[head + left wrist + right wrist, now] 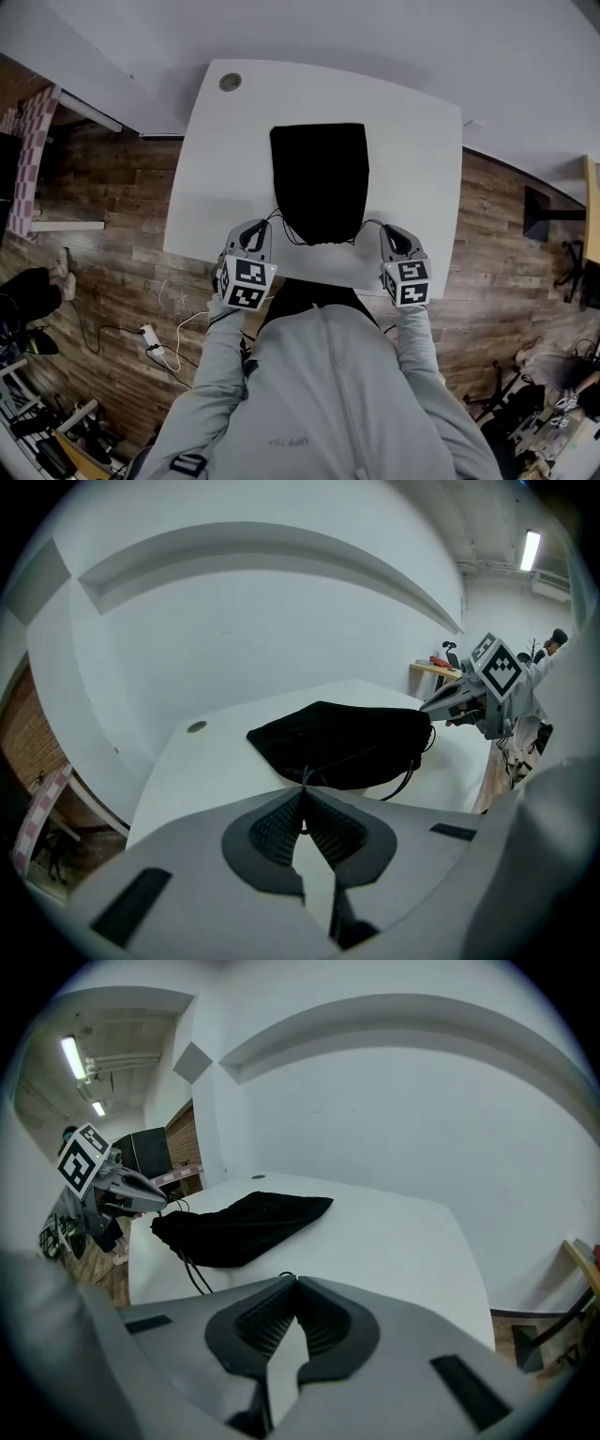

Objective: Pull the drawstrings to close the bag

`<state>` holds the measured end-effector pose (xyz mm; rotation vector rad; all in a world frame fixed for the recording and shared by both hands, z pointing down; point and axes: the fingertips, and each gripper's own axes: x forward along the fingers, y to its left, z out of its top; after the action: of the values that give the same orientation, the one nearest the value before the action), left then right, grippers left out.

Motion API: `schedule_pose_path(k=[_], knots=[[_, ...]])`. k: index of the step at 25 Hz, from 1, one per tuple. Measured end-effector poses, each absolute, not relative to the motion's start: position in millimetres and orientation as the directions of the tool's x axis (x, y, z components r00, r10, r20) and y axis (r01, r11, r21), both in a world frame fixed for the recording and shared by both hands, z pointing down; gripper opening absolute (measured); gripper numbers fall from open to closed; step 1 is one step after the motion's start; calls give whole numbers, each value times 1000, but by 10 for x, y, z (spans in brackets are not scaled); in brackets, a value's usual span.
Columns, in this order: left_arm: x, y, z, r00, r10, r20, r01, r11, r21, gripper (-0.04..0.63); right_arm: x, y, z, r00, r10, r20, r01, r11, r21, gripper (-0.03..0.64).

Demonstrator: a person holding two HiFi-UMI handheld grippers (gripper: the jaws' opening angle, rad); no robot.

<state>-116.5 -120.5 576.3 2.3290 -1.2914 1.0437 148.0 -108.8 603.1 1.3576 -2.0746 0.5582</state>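
Observation:
A black drawstring bag (pixel 319 178) lies flat on the white table (pixel 412 159), its gathered mouth toward the near edge. From that mouth a thin black cord (pixel 281 227) runs to my left gripper (pixel 256 230) and another cord (pixel 368 225) to my right gripper (pixel 390 232). In the left gripper view the jaws (pixel 302 794) are shut on the cord (pixel 304 778), with the bag (pixel 342 742) just beyond. The right gripper (pixel 294 1283) is shut too, with a bit of cord (pixel 279 1276) at its tip and the bag (pixel 244 1227) off to the left.
A round grommet hole (pixel 230 82) sits at the table's far left corner. The near table edge runs just under both grippers. Wooden floor surrounds the table, with a power strip and cables (pixel 150 342) at lower left and a chair base (pixel 497 394) at lower right.

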Motion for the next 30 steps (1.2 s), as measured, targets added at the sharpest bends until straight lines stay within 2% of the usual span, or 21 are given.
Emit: schedule_pose_path(k=[15, 17, 20, 30], knots=[[-1151, -1238, 5748, 357, -620, 699, -822, -563, -80, 31, 1545, -1143, 6013, -282, -681, 676, -929, 371, -13, 28], [-1156, -1262, 5708, 363, -629, 688, -826, -559, -75, 57, 1544, -1166, 5983, -282, -690, 667, -929, 369, -11, 43], [-1162, -1296, 5595, 372, -649, 663, -832, -550, -72, 83, 1534, -1199, 5882, -289, -708, 645, -930, 369, -12, 92], [-1131, -1516, 5005, 396, -742, 541, -853, -515, -82, 84, 1396, -1433, 5164, -323, -801, 503, -922, 385, 22, 95]])
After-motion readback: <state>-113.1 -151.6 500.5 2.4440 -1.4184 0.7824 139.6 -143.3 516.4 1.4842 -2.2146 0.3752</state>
